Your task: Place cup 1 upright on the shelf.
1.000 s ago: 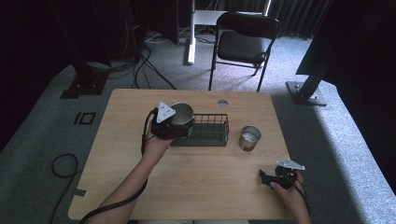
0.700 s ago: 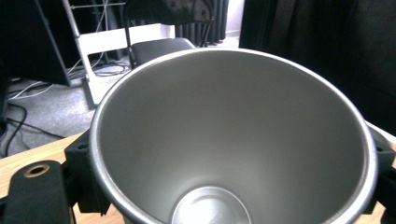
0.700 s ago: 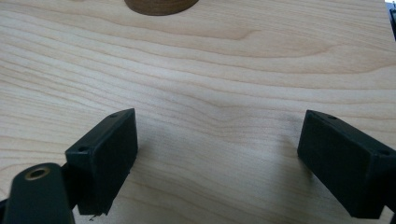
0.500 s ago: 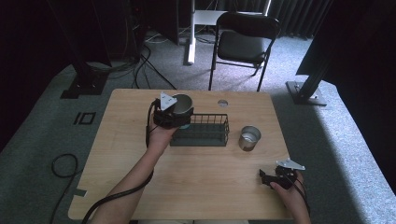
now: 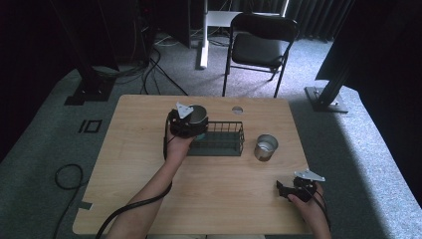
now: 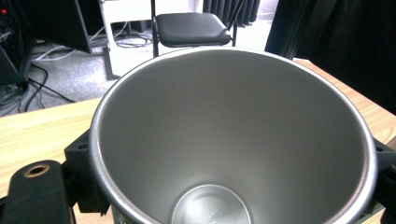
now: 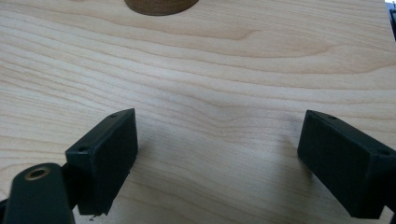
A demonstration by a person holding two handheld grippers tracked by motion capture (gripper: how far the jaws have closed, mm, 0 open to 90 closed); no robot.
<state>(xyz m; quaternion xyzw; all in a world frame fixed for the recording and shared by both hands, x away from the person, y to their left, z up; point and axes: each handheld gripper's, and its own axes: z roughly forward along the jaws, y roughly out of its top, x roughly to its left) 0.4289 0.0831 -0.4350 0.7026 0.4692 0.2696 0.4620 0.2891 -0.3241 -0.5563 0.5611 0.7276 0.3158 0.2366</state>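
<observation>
1. The right gripper [image 5: 284,189] rests near the front right corner of the table [image 5: 149,209], its jaws spread wide over bare wood with nothing between them
2. The left gripper [image 5: 185,123] is clamped on a steel cup [image 5: 195,115], its jaws pressing the cup's outer wall from both sides
3. The cup is plain brushed metal, round, with a rolled rim and a flat bottom; it is upright and empty, its mouth facing up
4. Held in the gripper, the cup sits at the left end of the wire basket [image 5: 219,139]
5. A second steel cup [image 5: 265,148] stands on the table just right of the basket, well apart from both grippers
</observation>
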